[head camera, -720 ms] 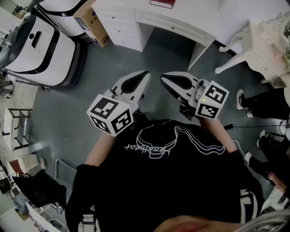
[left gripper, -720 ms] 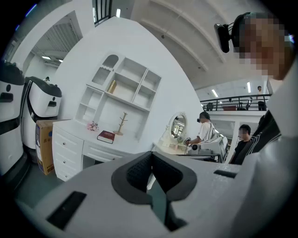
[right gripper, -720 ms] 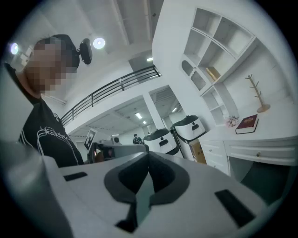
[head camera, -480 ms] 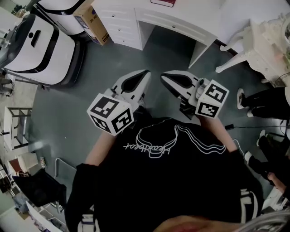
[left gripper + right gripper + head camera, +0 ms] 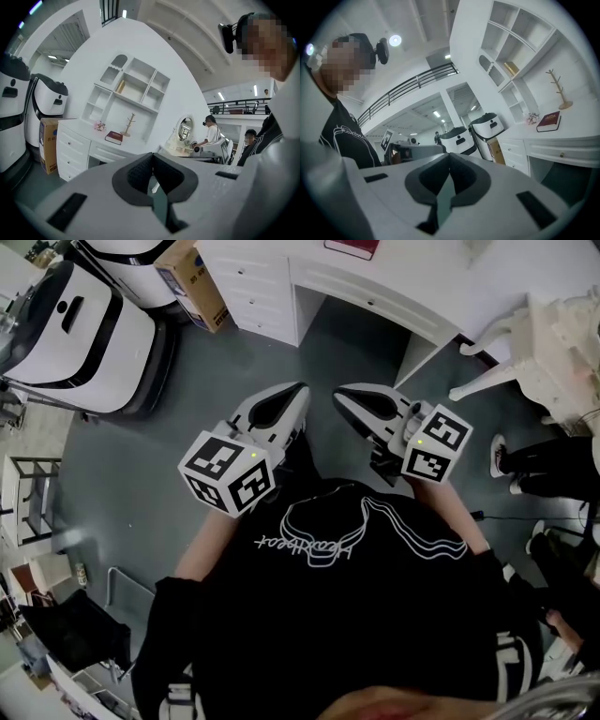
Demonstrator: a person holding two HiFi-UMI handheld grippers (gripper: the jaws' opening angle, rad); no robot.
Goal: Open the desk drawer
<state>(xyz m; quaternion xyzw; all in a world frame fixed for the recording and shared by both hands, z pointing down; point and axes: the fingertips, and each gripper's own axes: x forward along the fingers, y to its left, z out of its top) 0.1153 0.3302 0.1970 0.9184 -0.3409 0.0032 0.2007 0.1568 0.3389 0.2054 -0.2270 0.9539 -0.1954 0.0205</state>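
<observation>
The white desk (image 5: pixel 394 277) stands at the top of the head view, a good way ahead of both grippers. A stack of small drawers (image 5: pixel 248 287) fills its left side, and a wide shallow drawer (image 5: pixel 361 292) runs under the top. My left gripper (image 5: pixel 302 390) and right gripper (image 5: pixel 339 392) are held side by side over the grey floor, both shut with nothing in them. The left gripper view shows its gripper (image 5: pixel 152 157) and the drawers (image 5: pixel 70 152) at lower left. In the right gripper view, past that gripper (image 5: pixel 449 157), the wide drawer (image 5: pixel 562 153) sits at right.
A red book (image 5: pixel 352 247) lies on the desk top. White machines (image 5: pixel 84 324) and a cardboard box (image 5: pixel 192 282) stand left of the desk. An ornate white table (image 5: pixel 553 334) and another person's legs (image 5: pixel 544 460) are at the right.
The desk has slid slightly lower in the head view. Both grippers keep the same pose and stay shut.
</observation>
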